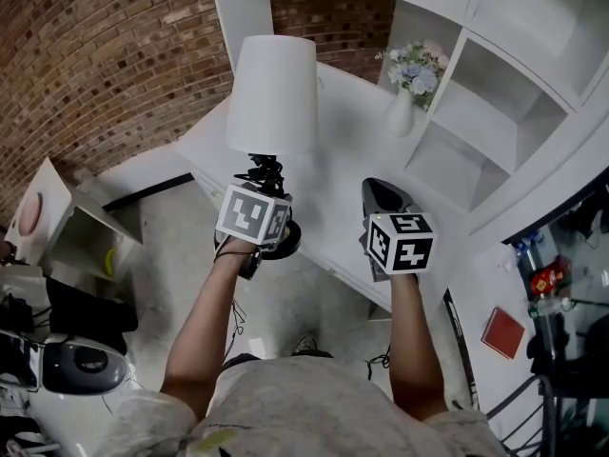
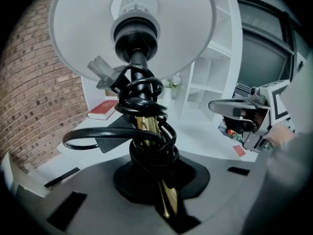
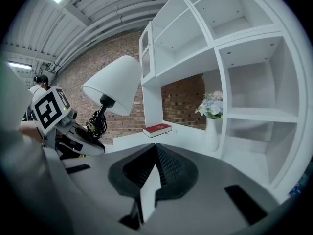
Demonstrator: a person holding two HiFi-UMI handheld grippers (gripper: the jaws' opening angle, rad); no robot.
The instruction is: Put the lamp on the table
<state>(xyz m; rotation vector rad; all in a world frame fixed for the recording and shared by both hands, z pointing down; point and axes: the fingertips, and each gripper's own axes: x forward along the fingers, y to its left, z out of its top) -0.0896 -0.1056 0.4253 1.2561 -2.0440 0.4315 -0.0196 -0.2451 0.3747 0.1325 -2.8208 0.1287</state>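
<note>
Left gripper (image 2: 164, 190) clamped on the cord-wound brass stem of the lamp (image 1: 271, 93), held tilted in the air over the white table's (image 1: 347, 155) front edge. Right gripper (image 3: 155, 153) alongside, jaws together, empty.

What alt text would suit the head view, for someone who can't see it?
A person's left gripper holds a white-shaded lamp by its stem at the edge of a white table. The right gripper, empty, hovers beside it; a vase of flowers stands farther back.
</note>
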